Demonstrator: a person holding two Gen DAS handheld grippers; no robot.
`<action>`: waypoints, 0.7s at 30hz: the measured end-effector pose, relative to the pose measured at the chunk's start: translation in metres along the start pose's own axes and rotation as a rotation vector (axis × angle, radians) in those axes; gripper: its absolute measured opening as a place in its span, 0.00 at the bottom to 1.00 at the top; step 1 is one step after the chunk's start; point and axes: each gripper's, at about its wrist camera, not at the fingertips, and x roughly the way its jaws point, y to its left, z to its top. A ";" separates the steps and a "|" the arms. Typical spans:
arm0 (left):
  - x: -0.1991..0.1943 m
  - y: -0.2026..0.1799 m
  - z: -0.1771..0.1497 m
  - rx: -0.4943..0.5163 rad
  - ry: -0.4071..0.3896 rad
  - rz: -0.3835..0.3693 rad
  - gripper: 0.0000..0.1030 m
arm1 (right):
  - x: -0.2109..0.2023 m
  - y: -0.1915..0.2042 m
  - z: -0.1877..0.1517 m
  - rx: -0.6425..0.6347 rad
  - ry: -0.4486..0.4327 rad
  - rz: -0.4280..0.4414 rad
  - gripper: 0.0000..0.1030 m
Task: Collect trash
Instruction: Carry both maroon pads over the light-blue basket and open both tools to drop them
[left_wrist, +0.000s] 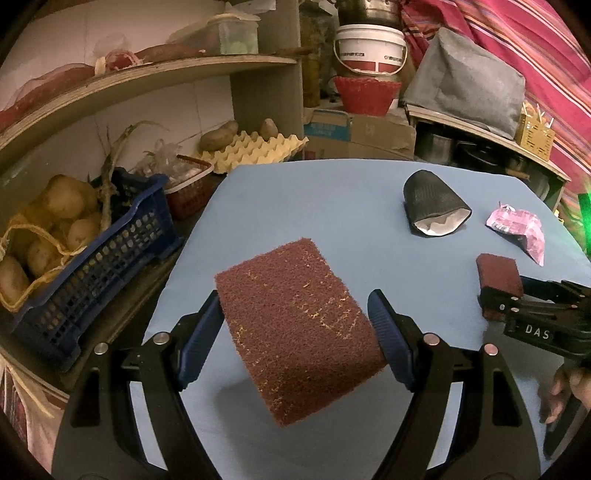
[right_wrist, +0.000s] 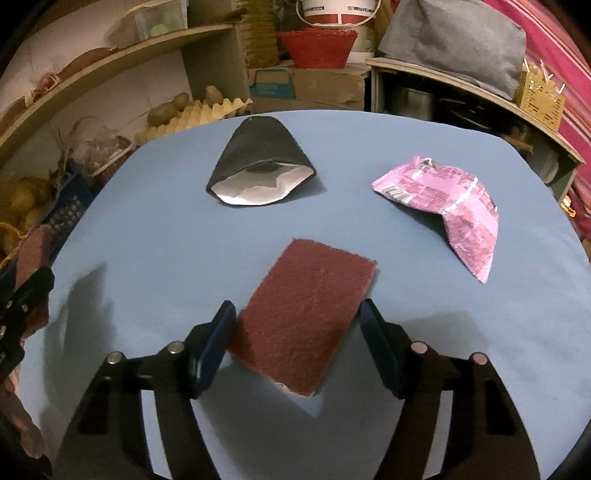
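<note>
My left gripper is shut on a maroon scouring pad and holds it above the blue table. My right gripper is shut on a second maroon scouring pad, also lifted off the table; it also shows at the right of the left wrist view. A black pouch with a white lining lies open at the far middle of the table. A crumpled pink wrapper lies to its right. Both also show in the left wrist view, the pouch and the wrapper.
Left of the table stand a blue crate of potatoes, a red basket and an egg tray. Wooden shelves, a white bucket, cardboard boxes and a grey cover stand behind.
</note>
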 end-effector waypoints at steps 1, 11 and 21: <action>0.000 -0.002 0.000 0.002 -0.001 0.000 0.75 | 0.000 -0.002 0.000 0.005 0.001 0.007 0.66; -0.003 -0.020 0.006 0.016 -0.006 -0.011 0.75 | -0.024 -0.038 0.002 0.023 -0.040 0.011 0.65; -0.026 -0.080 0.016 0.058 -0.046 -0.064 0.75 | -0.074 -0.108 0.002 0.017 -0.116 -0.041 0.65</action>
